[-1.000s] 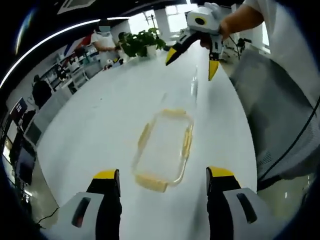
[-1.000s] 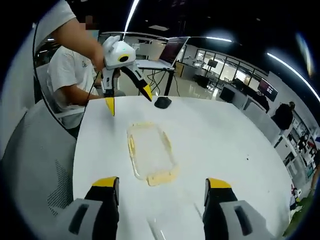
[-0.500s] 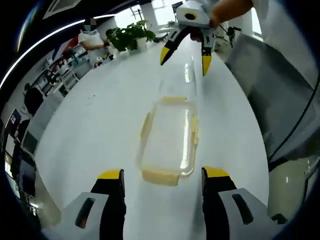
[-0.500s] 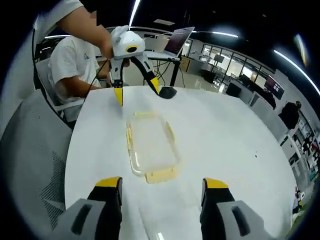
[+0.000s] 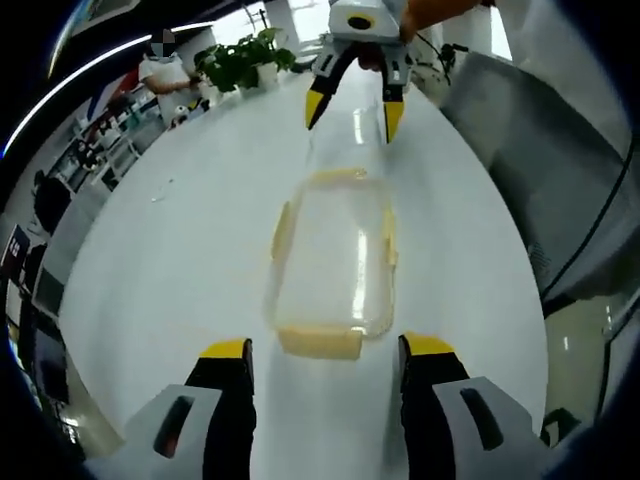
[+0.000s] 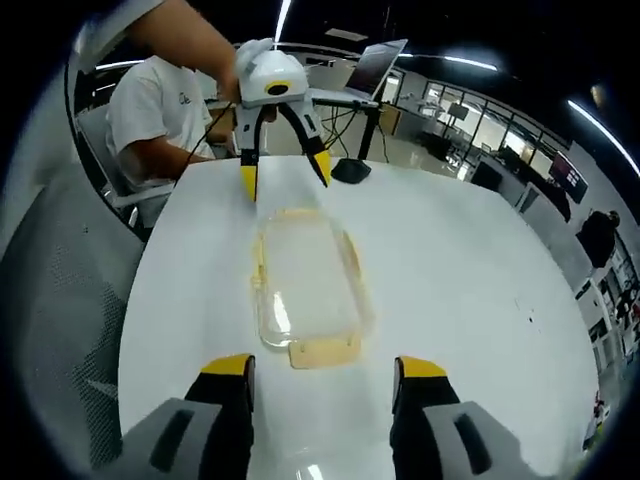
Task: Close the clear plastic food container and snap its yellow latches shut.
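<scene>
On the white table point(image 5: 180, 230) lies the clear plastic food container point(image 5: 335, 262), flat and lengthwise between the two tongs, with its lid seated on top as far as the glare lets one judge. Yellow latches point(image 5: 320, 342) stick out from all four edges; in the left gripper view the near end latch lies flat on the table just ahead of the left tongs point(image 5: 325, 352), whose yellow-tipped jaws stand spread wide to either side of the container's near end, touching nothing. Beyond the far end of the container, the right tongs point(image 5: 350, 105) come down from above in a person's hand, jaws spread, the tips just short of the far latch and apart from it.

From the right gripper view the same arrangement shows reversed: the right tongs point(image 6: 322, 368) are spread with the container point(image 6: 305, 285) ahead, its near end latch point(image 6: 322, 352) between the two jaws, and the left tongs point(image 6: 283, 170) spread over the far end. Side latches point(image 6: 352, 262) appear to be splayed outward, though the clear plastic makes that hard to confirm.

Potted plants point(image 5: 240, 62) stand at the far end of the table in the left gripper view. A seated person in a white shirt point(image 6: 150, 110), an open laptop point(image 6: 375, 68) and a grey mesh chair point(image 6: 50, 300) show in the right gripper view.
</scene>
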